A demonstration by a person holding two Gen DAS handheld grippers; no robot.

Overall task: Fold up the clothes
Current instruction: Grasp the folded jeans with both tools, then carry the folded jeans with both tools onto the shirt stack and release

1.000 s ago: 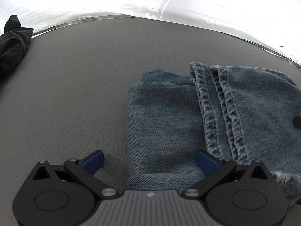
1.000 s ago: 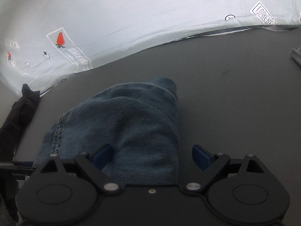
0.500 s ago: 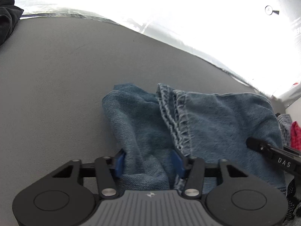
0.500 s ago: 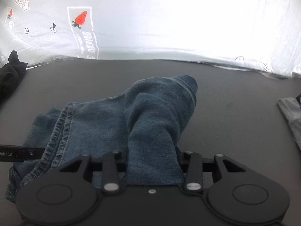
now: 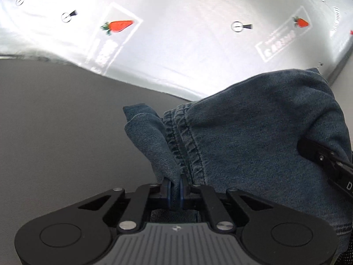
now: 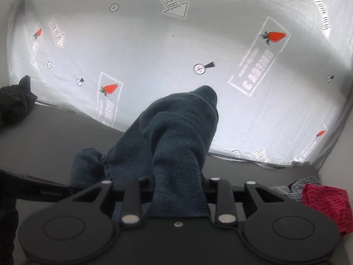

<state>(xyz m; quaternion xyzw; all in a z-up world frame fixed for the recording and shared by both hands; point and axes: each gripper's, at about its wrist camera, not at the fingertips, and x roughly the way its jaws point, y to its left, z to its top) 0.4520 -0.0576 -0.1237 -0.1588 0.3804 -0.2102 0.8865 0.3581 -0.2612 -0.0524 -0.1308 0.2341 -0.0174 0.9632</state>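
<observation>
Folded blue jeans (image 5: 253,137) are lifted off the grey table (image 5: 55,121). My left gripper (image 5: 175,186) is shut on a fold of the denim beside the stitched seam. My right gripper (image 6: 176,190) is shut on the other side of the jeans (image 6: 174,137), and the cloth bunches up and hides its pads. The right gripper's black body shows at the right edge of the left wrist view (image 5: 326,159). The left gripper's black body shows at the left of the right wrist view (image 6: 33,187).
A white sheet printed with carrots and arrows (image 6: 176,44) hangs behind the table. A black garment (image 6: 15,101) lies at the far left. A red checked cloth (image 6: 322,203) and a checked shirt (image 6: 302,181) lie at the right on the grey table (image 6: 55,132).
Both grippers closed on the jeans and raised them off the table. Both views now tilt up toward the white sheet.
</observation>
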